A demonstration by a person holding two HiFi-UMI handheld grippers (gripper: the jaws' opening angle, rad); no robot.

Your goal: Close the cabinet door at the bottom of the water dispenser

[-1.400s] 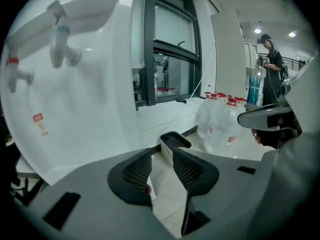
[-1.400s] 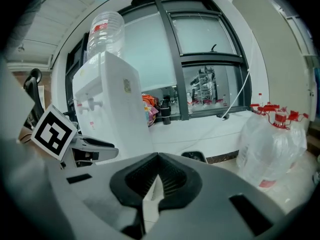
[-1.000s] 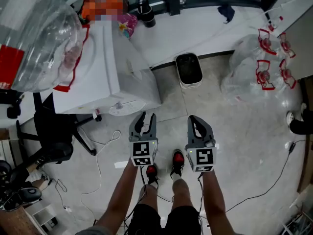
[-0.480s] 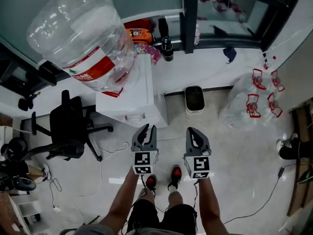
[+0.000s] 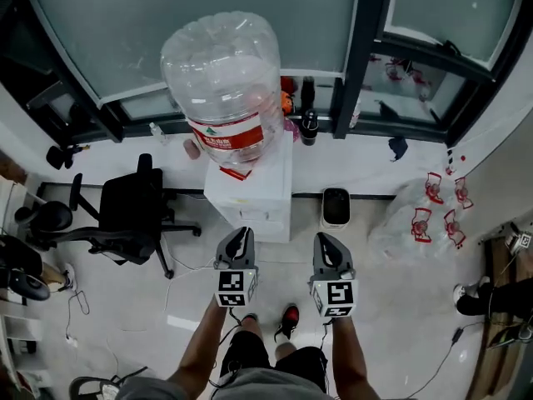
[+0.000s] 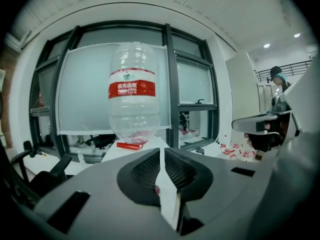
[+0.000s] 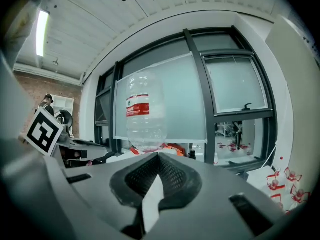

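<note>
The white water dispenser stands by the window with a large clear bottle upside down on top. From above I see only its upper front panel; the bottom cabinet door is hidden. Both grippers are held up in front of it, apart from it. My left gripper has just been closing; only a thin slit remains between its jaws and nothing is in it. My right gripper is shut and empty. The bottle rises beyond the left gripper, and the bottle also shows beyond the right gripper.
A black office chair stands left of the dispenser. A small dark-topped bin sits to its right, then clear bags with red print. Cables trail on the floor. A person stands far right.
Both grippers have risen and the view has tilted up, so the whole bottle and the window now show. The left jaws went from open to nearly touching.
</note>
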